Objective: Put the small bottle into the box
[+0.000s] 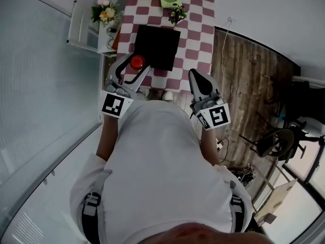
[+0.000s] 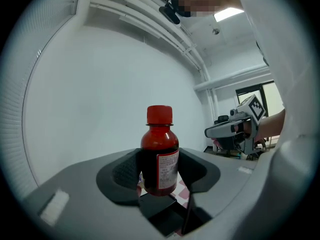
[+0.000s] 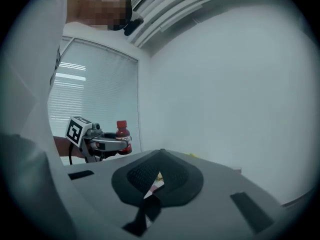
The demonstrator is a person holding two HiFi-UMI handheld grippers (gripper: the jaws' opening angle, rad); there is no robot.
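Two tools we hold: left tool (image 1: 133,70) grips the upright red-capped small bottle (image 2: 159,156); right tool (image 3: 159,171) closed, empty. One black box (image 1: 158,47) on checkered worktop (image 1: 195,29).

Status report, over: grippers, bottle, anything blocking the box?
Left gripper shut on bottle, upright, near the left edge of the box, not yet in. Right gripper shut, empty. Nothing seen blocking the box.
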